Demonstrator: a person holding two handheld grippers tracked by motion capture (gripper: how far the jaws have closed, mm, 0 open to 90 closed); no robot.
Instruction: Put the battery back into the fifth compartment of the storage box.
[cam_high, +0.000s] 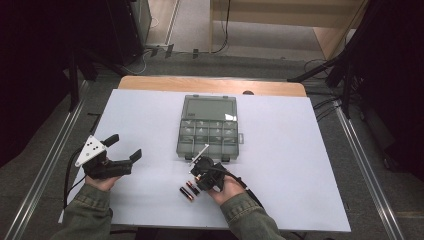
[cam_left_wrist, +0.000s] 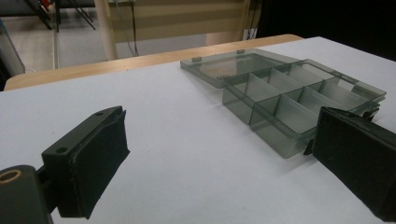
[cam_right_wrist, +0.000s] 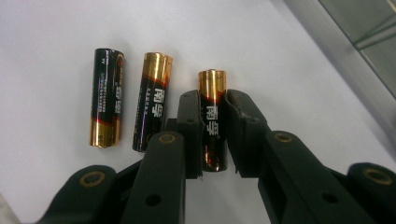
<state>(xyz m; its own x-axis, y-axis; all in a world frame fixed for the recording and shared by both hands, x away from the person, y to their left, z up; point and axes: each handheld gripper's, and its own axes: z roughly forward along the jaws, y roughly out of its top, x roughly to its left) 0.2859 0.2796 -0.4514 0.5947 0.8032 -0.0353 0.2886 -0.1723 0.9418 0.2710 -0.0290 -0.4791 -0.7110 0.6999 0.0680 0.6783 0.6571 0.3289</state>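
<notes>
The right claw is clamped on one AA battery lying on the desk beside two others; the left claw waits wide open, empty. Next it likely lifts toward the open organizer box.

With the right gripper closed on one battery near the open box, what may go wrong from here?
1. The right gripper pinches the round black-and-gold battery by its sides; it might roll or slip between the pads when lifted.
2. Two more black-and-gold batteries lie close beside it, so a jaw might knock them away.
3. The smoky transparent plastic compartment box has small cells; the battery might land on a divider.
</notes>
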